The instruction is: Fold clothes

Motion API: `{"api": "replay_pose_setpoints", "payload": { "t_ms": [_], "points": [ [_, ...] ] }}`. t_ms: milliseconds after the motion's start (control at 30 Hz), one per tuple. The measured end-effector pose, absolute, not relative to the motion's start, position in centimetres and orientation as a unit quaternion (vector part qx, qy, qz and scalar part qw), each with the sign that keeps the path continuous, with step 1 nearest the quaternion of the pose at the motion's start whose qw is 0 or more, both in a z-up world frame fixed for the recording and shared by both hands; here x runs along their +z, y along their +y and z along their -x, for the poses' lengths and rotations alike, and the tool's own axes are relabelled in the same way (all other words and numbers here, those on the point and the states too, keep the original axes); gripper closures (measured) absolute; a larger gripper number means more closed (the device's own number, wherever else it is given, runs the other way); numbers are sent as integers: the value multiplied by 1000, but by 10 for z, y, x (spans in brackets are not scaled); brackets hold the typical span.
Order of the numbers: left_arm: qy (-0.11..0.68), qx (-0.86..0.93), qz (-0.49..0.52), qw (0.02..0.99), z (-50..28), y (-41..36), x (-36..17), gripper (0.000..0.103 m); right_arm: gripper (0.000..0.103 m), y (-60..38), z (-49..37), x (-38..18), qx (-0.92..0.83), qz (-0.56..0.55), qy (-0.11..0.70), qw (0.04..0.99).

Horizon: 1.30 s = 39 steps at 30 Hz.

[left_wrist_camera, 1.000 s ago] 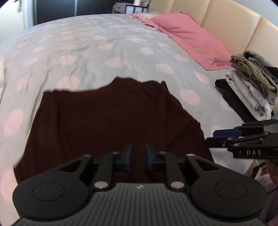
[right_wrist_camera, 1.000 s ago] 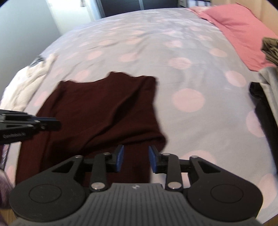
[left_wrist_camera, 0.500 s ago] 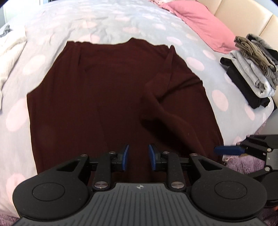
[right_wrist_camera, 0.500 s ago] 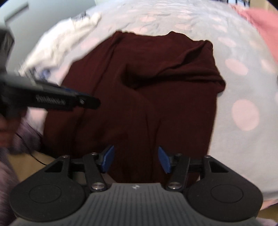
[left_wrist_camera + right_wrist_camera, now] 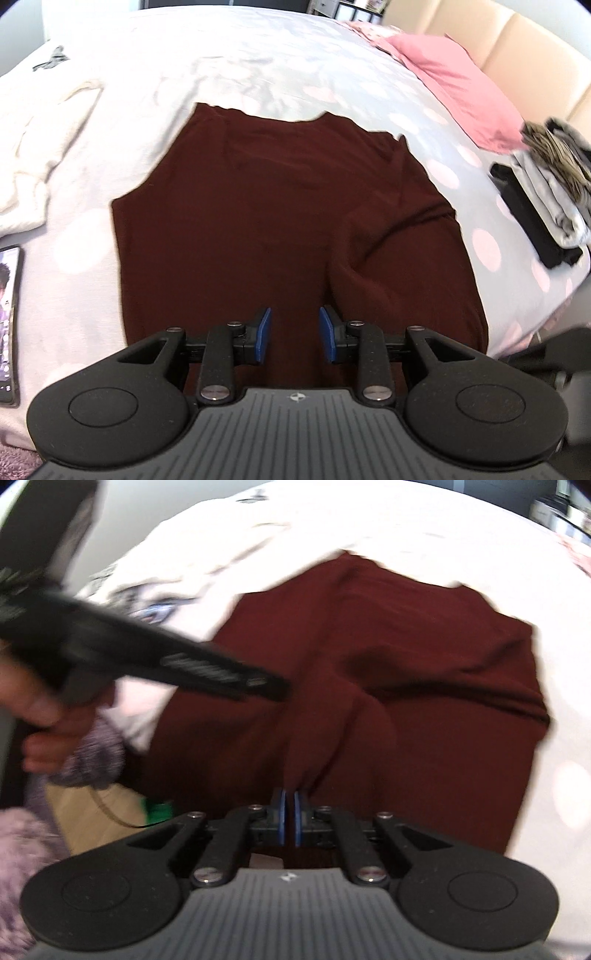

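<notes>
Where right claw pinches — apparently maroon garment hem.

Your left gripper hovers with its blue pads apart, nothing between them. Your right gripper is pinched on maroon cloth. Your left hand grips its handle.

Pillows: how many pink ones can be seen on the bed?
1. The pink pillow lies at the far right of the bed, beside the headboard. Behind it a patterned pink cloth shows; it may be another pillow, but that is unclear.
</notes>
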<state>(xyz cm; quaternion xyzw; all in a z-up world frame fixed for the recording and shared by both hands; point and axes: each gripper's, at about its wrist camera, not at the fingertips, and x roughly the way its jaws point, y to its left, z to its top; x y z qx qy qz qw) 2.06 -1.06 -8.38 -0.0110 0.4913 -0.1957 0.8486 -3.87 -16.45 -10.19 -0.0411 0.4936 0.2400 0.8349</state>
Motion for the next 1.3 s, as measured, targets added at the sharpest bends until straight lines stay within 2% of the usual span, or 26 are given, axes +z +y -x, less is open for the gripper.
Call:
{"api": "replay_pose_setpoints", "payload": {
  "t_ms": [33, 67, 167, 267, 367, 433, 600, 733, 800, 833, 867, 900, 967, 1067, 1300],
  "points": [
    [492, -193, 15, 849, -22, -8, -84, 76, 96, -158, 38, -102, 257, 40, 492, 831],
    [492, -189, 18, 850, -23, -5, -84, 76, 91, -151, 38, -102, 272, 40, 493, 826],
    [494, -185, 23, 849, -27, 1, -85, 75, 62, -141, 38, -102, 296, 46, 493, 817],
    [499, -195, 24, 844, -27, 2, -87, 74, 62, -148, 35, -99, 286, 40, 489, 823],
    [502, -216, 15, 838, -25, -3, -90, 65, 61, -167, 27, -99, 243, 17, 496, 834],
    [500, -231, 0, 834, -23, -10, -91, 64, 61, -176, 21, -103, 204, 12, 505, 839],
    [492, -273, -30, 826, -19, -27, -100, 65, 71, -193, 14, -120, 178, -8, 528, 830],
    [475, -305, -53, 824, -16, -39, -106, 65, 73, -194, 9, -129, 181, -19, 518, 836],
    [469, -313, -58, 824, -17, -44, -111, 70, 74, -192, 6, -133, 184, -25, 512, 839],
    [474, -313, -59, 821, -20, -45, -116, 71, 77, -191, 5, -135, 186, -28, 512, 838],
    [480, -308, -56, 819, -23, -45, -120, 83, 87, -190, 4, -137, 189, -29, 513, 837],
    [487, -304, -53, 817, -26, -45, -124, 86, 96, -189, 3, -139, 190, -31, 514, 836],
    [493, -298, -37, 817, -31, -43, -126, 94, 98, -189, 3, -140, 188, -35, 515, 836],
    [489, -299, -6, 819, -32, -35, -116, 99, 99, -196, 7, -133, 183, -52, 516, 835],
    [493, -292, 13, 819, -32, -29, -101, 101, 99, -226, 33, -97, 163, -78, 523, 833]
  ]
}}
